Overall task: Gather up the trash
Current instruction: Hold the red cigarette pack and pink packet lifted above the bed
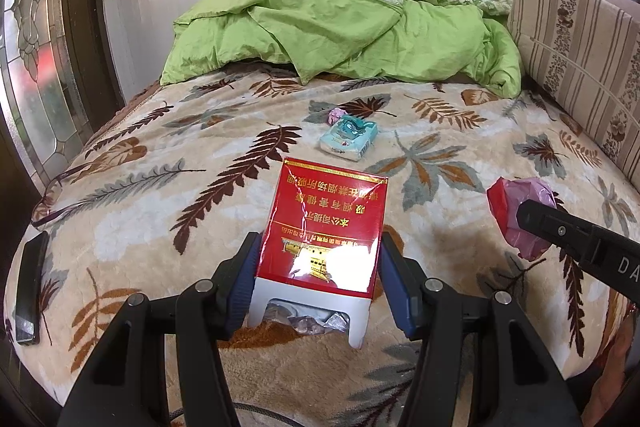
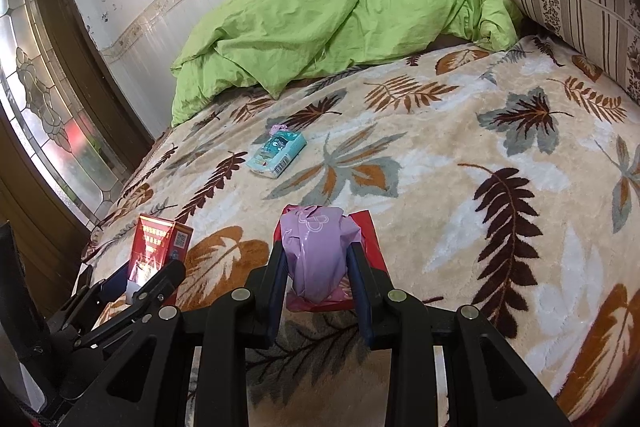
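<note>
dark flat slab [image 1: 30, 287], far left edge of bed: lying flat, identity unclear, well apart from both tools.

leaf-print blanket [image 1: 160, 195]: plush, covering the whole bed surface; bearing all items below.

left gripper [image 1: 318, 283]: jaws closed against the two side faces of red cigarette pack [image 1: 326, 223]. pack open at the near end, white inner frame and crumpled foil showing; long axis running straight away from the tool, along the fingers. held low over the blanket; contact with it not clear.

teal tissue pack [image 1: 349, 138]: loose on blanket, straight beyond the red pack and well apart from it; long axis slightly diagonal to the left tool's line of sight. small pink scrap [image 1: 335, 115] touching its far corner. in the right wrist view, lying ahead and to the left of the right tool, so nearer the left gripper's line. probably next for pickup, though both tools full; deposit likely needed first.

right gripper [image 2: 318, 267]: jaws partly closed, pinching pink plastic bag [image 2: 314, 251], a crumpled wad with a red sheet behind it; bundle bulging up between the fingers.

green quilt [image 1: 340, 23]: heaped at far end against the wall.

striped cushion [image 1: 576, 55]: propped along the right side.

no bin or trash receptacle in either view.
</note>
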Tool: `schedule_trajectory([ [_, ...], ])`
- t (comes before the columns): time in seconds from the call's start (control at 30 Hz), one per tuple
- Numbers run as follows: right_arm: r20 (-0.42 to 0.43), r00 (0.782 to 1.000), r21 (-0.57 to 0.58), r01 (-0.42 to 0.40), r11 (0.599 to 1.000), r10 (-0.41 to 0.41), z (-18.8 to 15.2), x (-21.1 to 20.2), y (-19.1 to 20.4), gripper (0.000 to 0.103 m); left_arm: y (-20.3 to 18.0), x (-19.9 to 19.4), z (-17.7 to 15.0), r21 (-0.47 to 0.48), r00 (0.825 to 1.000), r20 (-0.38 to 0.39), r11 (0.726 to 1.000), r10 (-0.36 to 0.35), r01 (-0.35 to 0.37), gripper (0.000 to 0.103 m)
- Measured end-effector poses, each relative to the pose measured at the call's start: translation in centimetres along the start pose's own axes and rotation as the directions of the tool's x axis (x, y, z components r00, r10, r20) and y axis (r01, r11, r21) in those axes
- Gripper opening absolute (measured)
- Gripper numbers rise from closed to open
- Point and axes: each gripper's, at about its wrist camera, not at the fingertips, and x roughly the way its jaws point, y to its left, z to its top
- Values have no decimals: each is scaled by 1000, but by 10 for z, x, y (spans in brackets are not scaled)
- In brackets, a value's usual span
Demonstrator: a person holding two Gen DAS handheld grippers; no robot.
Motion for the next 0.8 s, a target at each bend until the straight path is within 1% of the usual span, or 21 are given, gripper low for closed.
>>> schedule_trajectory([
  [0.4, 3, 1000, -17, -11, 1000, 11, -5, -9, 5, 32, -2, -1, 0, 0, 1000, 0, 1000, 2, -2, 56],
  [0.8, 4, 1000, -1, -23, 1000, 23, -11, -18, 4, 32, -10, -11, -3, 17, 1000, 4, 1000, -3, 3, 56],
])
